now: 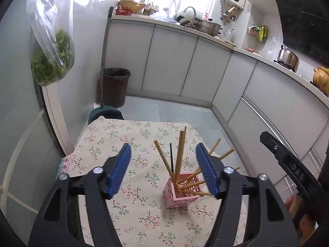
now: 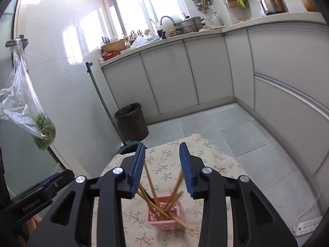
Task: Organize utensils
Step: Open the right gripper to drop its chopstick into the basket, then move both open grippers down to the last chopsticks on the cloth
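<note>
Left claw (image 1: 163, 164), right claw (image 2: 162, 169) open; chopsticks (image 1: 181, 154) in holder (image 1: 182, 193).

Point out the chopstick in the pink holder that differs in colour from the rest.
The thin black chopstick standing near upright in the pink perforated holder; all the others are light wooden sticks.

Beyond tongs: grey tiled floor (image 1: 174, 111), white L-shaped base cabinets (image 1: 170, 61) under pale countertop (image 2: 267, 19). Far ahead: bright window (image 2: 131, 6), overexposed daylight. Ahead left: brown waste bin (image 1: 115, 86) against glossy white wall (image 2: 61, 72). Left, high: hanging plastic bag of greens (image 1: 52, 61). Directly below tongs: floral tablecloth (image 1: 107, 135).
</note>
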Action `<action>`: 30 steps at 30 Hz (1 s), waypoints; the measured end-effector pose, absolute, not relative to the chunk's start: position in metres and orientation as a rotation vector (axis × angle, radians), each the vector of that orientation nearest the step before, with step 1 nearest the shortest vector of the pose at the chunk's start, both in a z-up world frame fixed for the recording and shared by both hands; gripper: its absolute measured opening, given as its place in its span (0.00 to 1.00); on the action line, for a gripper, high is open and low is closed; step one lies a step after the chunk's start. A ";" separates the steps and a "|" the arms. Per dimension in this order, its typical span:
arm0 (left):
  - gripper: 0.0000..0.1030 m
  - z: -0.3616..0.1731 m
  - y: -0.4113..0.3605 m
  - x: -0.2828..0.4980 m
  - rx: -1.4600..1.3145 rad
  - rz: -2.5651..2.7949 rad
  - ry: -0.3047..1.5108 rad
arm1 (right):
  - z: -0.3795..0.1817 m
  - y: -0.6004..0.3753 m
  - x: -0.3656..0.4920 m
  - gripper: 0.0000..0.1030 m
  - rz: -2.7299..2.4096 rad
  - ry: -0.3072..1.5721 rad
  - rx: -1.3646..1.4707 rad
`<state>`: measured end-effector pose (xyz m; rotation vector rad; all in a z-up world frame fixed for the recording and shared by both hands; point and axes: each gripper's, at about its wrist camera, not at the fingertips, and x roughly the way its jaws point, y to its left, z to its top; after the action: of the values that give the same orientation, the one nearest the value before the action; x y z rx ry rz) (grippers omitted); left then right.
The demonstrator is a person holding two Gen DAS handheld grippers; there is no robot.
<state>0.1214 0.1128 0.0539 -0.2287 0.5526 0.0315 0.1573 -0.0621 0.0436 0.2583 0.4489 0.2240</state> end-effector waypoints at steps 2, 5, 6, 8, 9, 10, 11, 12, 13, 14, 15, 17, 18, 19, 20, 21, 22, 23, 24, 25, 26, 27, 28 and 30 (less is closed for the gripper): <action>0.69 0.056 0.102 0.112 -0.206 0.044 0.536 | 0.044 -0.067 0.143 0.49 0.188 0.446 0.232; 0.75 0.056 0.091 0.102 -0.182 0.051 0.533 | 0.041 -0.073 0.125 0.53 0.140 0.456 0.186; 0.76 0.054 0.088 0.098 -0.181 0.059 0.533 | 0.039 -0.076 0.118 0.55 0.128 0.459 0.180; 0.77 0.052 0.084 0.094 -0.173 0.057 0.540 | 0.036 -0.082 0.108 0.64 0.107 0.460 0.178; 0.77 0.050 0.081 0.092 -0.164 0.064 0.548 | 0.034 -0.084 0.103 0.66 0.105 0.463 0.177; 0.77 0.048 0.079 0.091 -0.157 0.065 0.554 | 0.032 -0.086 0.099 0.70 0.094 0.467 0.171; 0.79 0.046 0.076 0.089 -0.151 0.061 0.561 | 0.030 -0.088 0.094 0.75 0.082 0.470 0.165; 0.80 0.043 0.073 0.086 -0.144 0.059 0.566 | 0.028 -0.090 0.090 0.76 0.073 0.471 0.161; 0.83 0.040 0.069 0.083 -0.135 0.060 0.567 | 0.024 -0.092 0.085 0.79 0.059 0.473 0.157; 0.84 0.038 0.067 0.080 -0.126 0.059 0.567 | 0.022 -0.093 0.082 0.81 0.042 0.475 0.153; 0.84 0.037 0.065 0.078 -0.117 0.058 0.567 | 0.020 -0.095 0.079 0.81 0.032 0.476 0.155; 0.85 0.035 0.061 0.073 -0.105 0.057 0.565 | 0.017 -0.100 0.076 0.85 0.009 0.481 0.164; 0.85 0.035 0.059 0.071 -0.101 0.055 0.564 | 0.016 -0.102 0.074 0.86 0.009 0.485 0.173; 0.86 0.035 0.058 0.070 -0.100 0.054 0.562 | 0.014 -0.105 0.073 0.87 0.004 0.489 0.178; 0.87 0.034 0.056 0.068 -0.098 0.053 0.560 | 0.012 -0.108 0.070 0.89 -0.010 0.493 0.181; 0.88 0.034 0.055 0.068 -0.096 0.050 0.560 | 0.010 -0.110 0.067 0.90 -0.018 0.493 0.182; 0.89 0.032 0.054 0.068 -0.090 0.047 0.564 | 0.007 -0.113 0.065 0.93 -0.029 0.494 0.184; 0.90 0.032 0.053 0.068 -0.085 0.045 0.568 | 0.004 -0.115 0.064 0.94 -0.041 0.500 0.186; 0.91 0.031 0.051 0.068 -0.081 0.042 0.572 | 0.002 -0.117 0.063 0.94 -0.044 0.509 0.185; 0.92 0.029 0.050 0.068 -0.078 0.039 0.578 | -0.001 -0.118 0.063 0.94 -0.048 0.517 0.184; 0.92 0.028 0.048 0.067 -0.076 0.037 0.580 | -0.004 -0.120 0.063 0.94 -0.056 0.527 0.182; 0.93 0.026 0.047 0.067 -0.073 0.036 0.582 | -0.006 -0.122 0.063 0.94 -0.063 0.537 0.180; 0.93 0.025 0.045 0.067 -0.066 0.033 0.586 | -0.008 -0.124 0.063 0.94 -0.066 0.544 0.182; 0.93 0.023 0.042 0.068 -0.054 0.028 0.595 | -0.011 -0.125 0.063 0.94 -0.066 0.560 0.186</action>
<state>0.0677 0.0422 0.0225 -0.0536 0.5954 0.0278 0.0633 -0.1254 -0.0114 0.1858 0.5598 -0.0655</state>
